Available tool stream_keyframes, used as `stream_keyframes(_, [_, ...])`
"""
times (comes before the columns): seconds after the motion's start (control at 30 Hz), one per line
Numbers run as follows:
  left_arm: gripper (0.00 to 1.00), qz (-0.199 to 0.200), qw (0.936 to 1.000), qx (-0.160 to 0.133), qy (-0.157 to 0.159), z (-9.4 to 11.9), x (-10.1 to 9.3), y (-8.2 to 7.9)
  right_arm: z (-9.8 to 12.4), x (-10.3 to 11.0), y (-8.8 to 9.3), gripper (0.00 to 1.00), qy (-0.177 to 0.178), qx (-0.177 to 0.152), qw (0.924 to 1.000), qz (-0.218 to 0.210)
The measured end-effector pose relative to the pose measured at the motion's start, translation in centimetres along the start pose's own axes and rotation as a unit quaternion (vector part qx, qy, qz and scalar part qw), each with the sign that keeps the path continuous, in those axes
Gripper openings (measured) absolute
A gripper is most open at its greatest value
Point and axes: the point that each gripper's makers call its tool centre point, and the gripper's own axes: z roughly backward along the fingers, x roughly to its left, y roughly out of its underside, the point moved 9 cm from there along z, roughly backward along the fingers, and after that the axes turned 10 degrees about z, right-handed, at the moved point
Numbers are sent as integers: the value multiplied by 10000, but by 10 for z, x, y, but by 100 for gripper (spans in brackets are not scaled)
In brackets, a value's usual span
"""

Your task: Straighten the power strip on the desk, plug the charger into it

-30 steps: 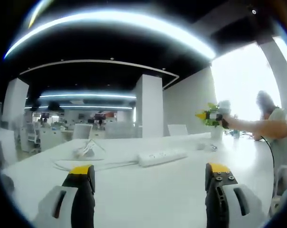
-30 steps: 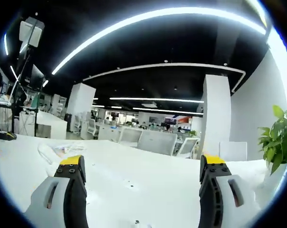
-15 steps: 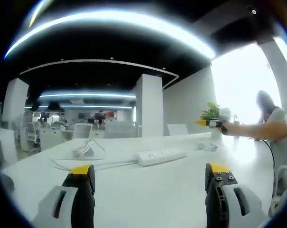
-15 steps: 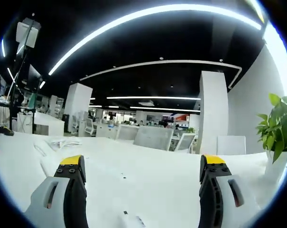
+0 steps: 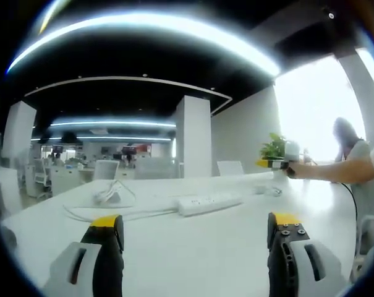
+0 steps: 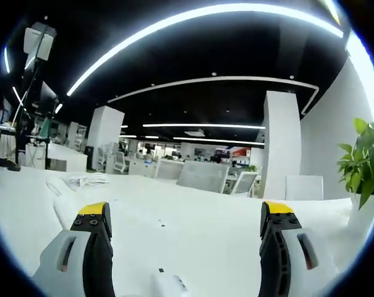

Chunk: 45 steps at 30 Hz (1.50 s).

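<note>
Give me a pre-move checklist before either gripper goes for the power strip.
1. Left gripper open: ok, jaws wide apart, nothing between them.
2. Right gripper open: ok, jaws apart and empty.
3. Power strip in sight and free: ok, it lies on the desk ahead of the left gripper, untouched.
4. Power strip straight: cannot tell, it runs at a slant in the left gripper view, but that view may be rolled.
5. Charger located: cannot tell, a small white thing with looped cable lies left of the strip, too blurred to confirm.
6. Charger plugged in: not ok, nothing stands in the strip.
</note>
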Motion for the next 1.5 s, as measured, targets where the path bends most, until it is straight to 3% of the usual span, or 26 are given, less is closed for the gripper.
stream_keyframes(0.23, [99,-5,10000,12,-22,0,0,-1,2,2,10,100,-102,-21,9999,-34])
stream_keyframes(0.47, [99,-7,10000,30,-7,-1,-1,0,4,4,23,100,-450,102,9989,7])
stream_keyframes(0.83, [99,1,10000,54,-10,1,-1,0,2,3,38,99,-1047,640,9923,-152])
stream_keyframes(1.5, [99,31,9999,113,48,-2,-3,4,4,7,52,98,-1275,948,9870,-226])
